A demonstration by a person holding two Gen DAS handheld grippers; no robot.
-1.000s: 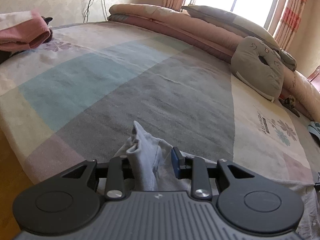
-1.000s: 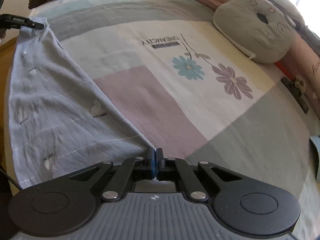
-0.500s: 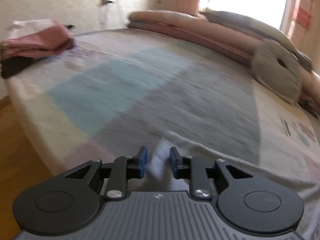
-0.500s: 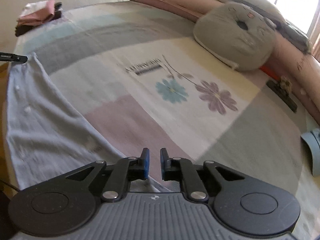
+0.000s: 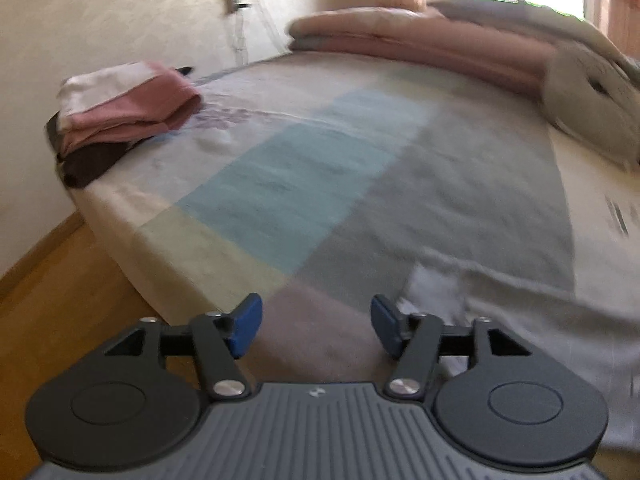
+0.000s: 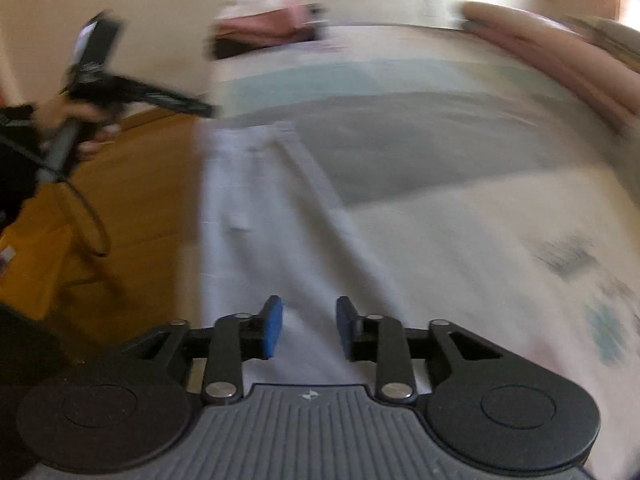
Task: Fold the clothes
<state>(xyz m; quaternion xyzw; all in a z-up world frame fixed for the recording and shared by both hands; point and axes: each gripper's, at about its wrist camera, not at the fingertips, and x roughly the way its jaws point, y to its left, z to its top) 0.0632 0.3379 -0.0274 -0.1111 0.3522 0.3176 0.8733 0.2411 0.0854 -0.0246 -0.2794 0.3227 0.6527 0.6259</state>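
The left gripper (image 5: 316,326) hangs over the near edge of the bed (image 5: 460,168), its jaws opening with nothing between them; only the bedcover shows in the gap. The pale grey-blue garment (image 5: 520,320) lies flat on the bedcover just to the right of that gripper, its upper corner near the right blue pad (image 5: 384,326) but apart from it, as far as the blur allows one to judge.

In the right wrist view the right gripper (image 6: 308,330) is above the same garment (image 6: 256,216), which runs in a long strip along the bed's near edge beside the wooden floor (image 6: 132,200). Its jaws are opening too, released, with cloth seen below the gap and not pinched by the pads. The person's hand (image 6: 76,120) holding the left gripper appears at the far end of the garment, off the bed's edge.

A stack of folded clothes (image 5: 128,108), pink on top and dark beneath, sits at the bed's far left corner. A rolled pink quilt (image 5: 420,44) and a grey cushion (image 5: 592,108) lie along the far edge.
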